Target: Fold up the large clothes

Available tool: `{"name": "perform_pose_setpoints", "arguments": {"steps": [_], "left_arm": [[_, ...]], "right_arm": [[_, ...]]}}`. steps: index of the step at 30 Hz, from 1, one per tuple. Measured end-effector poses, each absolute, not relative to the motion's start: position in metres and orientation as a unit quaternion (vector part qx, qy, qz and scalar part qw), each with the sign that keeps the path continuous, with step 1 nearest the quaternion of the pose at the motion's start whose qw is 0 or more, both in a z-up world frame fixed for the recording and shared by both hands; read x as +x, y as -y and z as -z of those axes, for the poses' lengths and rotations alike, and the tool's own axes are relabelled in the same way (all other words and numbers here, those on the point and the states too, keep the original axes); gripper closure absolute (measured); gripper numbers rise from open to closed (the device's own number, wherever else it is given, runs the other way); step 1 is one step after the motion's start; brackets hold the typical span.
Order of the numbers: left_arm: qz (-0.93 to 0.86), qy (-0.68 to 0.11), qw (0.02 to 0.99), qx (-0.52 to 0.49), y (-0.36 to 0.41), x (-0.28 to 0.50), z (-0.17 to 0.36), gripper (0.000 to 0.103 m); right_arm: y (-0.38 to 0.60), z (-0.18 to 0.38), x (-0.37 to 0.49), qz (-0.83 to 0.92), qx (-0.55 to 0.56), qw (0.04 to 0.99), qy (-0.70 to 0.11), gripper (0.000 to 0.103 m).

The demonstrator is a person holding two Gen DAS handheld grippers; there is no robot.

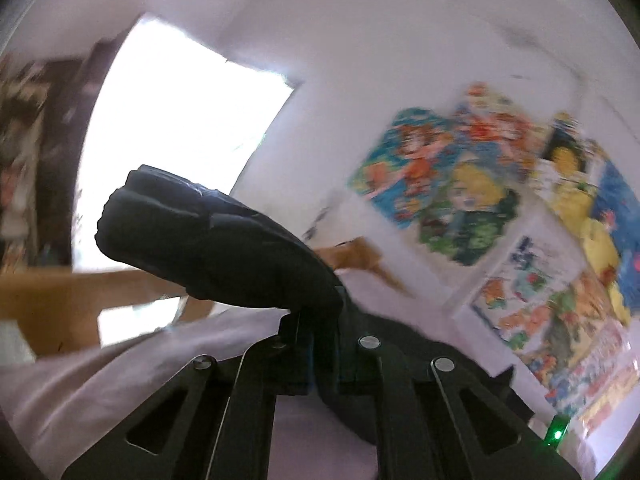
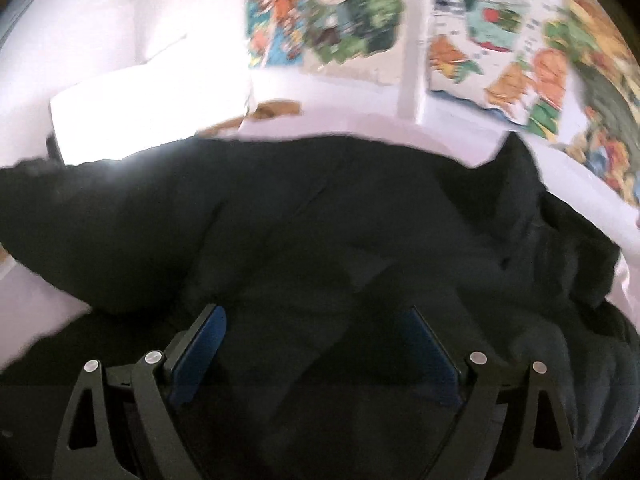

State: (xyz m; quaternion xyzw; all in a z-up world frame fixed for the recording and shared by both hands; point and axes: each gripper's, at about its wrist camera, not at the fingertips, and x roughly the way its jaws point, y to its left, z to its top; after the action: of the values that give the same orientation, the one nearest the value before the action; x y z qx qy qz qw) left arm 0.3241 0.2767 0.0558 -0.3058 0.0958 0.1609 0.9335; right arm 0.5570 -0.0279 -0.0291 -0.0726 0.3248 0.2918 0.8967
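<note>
Where left tool (image 1: 318,344) pinches garment (image 1: 216,240) | tips hidden (blurred)

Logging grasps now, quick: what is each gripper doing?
Left gripper: shut on the black garment.
Right gripper: open, empty, above the garment.

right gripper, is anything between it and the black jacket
Nothing visible. The right gripper is open, its blue pads spread right over the black jacket lying on the white sheet. The left gripper is already shut on a sleeve of it.
</note>
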Motion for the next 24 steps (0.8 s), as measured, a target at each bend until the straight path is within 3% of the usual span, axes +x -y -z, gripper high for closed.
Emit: {"name": "perform_pose_setpoints", "arguments": {"steps": [7, 13, 24], "left_arm": [[-0.061, -0.062, 0.976, -0.201, -0.190, 0.343, -0.124, 0.099], [0.006, -0.096, 0.988, -0.118, -0.092, 0.384, -0.160, 0.099], [0.110, -0.194, 0.975, 0.006, 0.069, 0.467, -0.130, 0.100]], "right_arm": [[0.110, -0.019, 0.552, -0.261, 0.010, 0.912, -0.317, 0.012], [0.178, -0.036, 0.539, -0.234, 0.048, 0.917, -0.319, 0.012], [0.305, -0.040, 0.514, -0.220, 0.143, 0.909, -0.323, 0.012]]}}
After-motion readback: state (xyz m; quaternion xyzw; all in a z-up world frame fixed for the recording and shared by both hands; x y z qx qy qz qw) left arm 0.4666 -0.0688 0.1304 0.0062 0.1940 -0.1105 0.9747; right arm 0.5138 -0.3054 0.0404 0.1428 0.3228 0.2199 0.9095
